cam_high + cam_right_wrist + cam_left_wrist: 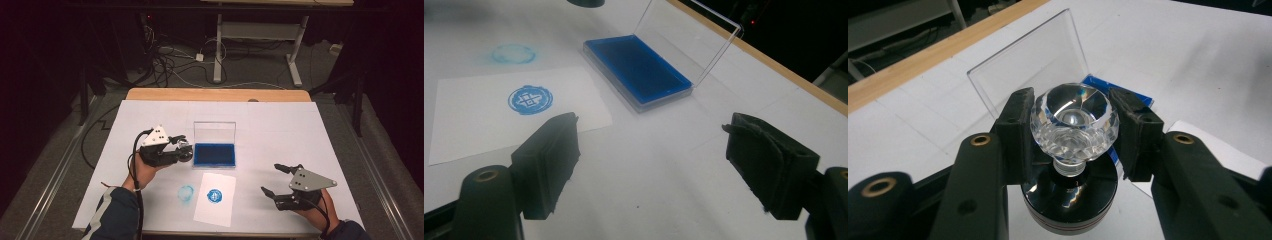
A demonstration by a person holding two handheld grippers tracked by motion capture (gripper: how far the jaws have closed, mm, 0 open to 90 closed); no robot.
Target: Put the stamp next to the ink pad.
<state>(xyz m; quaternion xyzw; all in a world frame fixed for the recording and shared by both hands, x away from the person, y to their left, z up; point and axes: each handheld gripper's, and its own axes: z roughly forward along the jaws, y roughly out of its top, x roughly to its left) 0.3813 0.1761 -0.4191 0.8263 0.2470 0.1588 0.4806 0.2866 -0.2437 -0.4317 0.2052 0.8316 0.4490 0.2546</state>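
Crystal-knobbed stamp (1074, 125) clamped in left hand-held gripper (1074, 135); no readable writing.

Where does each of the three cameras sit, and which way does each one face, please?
High view: above the person's side, facing forward and down on the table; both forearms enter from below.
Left gripper view: on the left gripper, along jaws clamping the crystal-topped stamp.
Right gripper view: on the right gripper, along open jaws toward the stamped paper.
Shared: all show the blue ink pad.
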